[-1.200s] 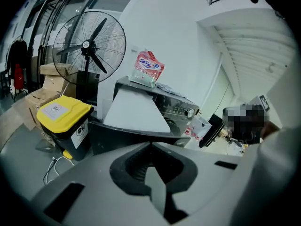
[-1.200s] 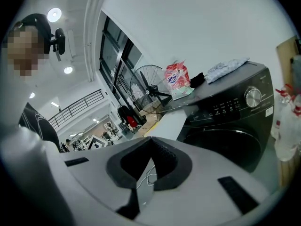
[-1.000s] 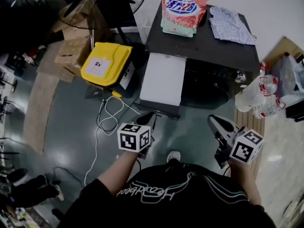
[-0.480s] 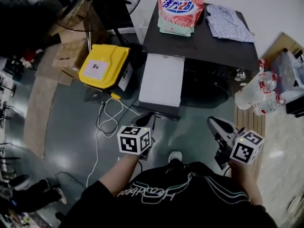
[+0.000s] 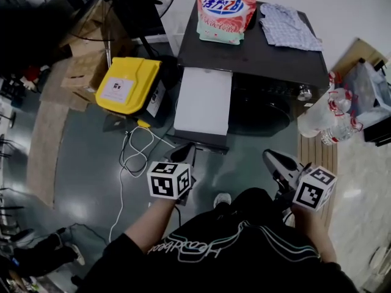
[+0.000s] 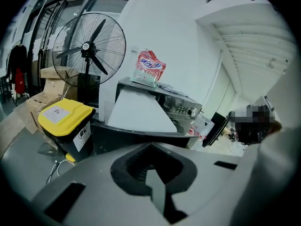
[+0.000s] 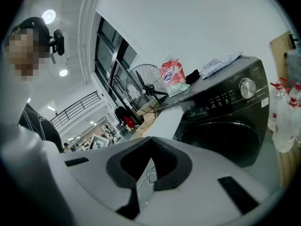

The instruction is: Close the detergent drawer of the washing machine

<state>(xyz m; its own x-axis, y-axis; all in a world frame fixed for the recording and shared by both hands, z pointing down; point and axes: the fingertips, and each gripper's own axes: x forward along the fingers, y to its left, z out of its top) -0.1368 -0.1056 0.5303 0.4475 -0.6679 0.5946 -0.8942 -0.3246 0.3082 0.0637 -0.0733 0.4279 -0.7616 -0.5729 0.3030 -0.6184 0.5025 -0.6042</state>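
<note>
Quick count first: one dark washing machine (image 5: 269, 60), one white detergent drawer (image 5: 203, 99), one detergent bag (image 5: 220, 11), one checked cloth (image 5: 287, 26), one yellow-lidded bin (image 5: 125, 84), one standing fan (image 6: 89, 46), one dial (image 5: 303, 92) on the machine's panel. There's also a pack of clear bottles (image 5: 327, 118) with red caps just right of the machine, but I can't count them through the wrap. A few cardboard boxes (image 5: 85, 72) sit behind the bin, and a white cable (image 5: 131, 157) loops on the floor.

The drawer is pulled right out of the upper left of the machine's front, sticking out toward the person. The bag and the cloth both sit on the machine's top, bag at the left, cloth at the right.

Two grippers. The left gripper (image 5: 183, 155) has its jaws pressed together with nothing between them; it hangs near the drawer's front edge, not touching it. The right gripper (image 5: 276, 163) is the same, pinched closed and empty, low in front of the round door, well apart from the drawer.

Writing: the bag has a blue panel with big characters I can't read. The bin lid has a white label, too small to read.
</note>
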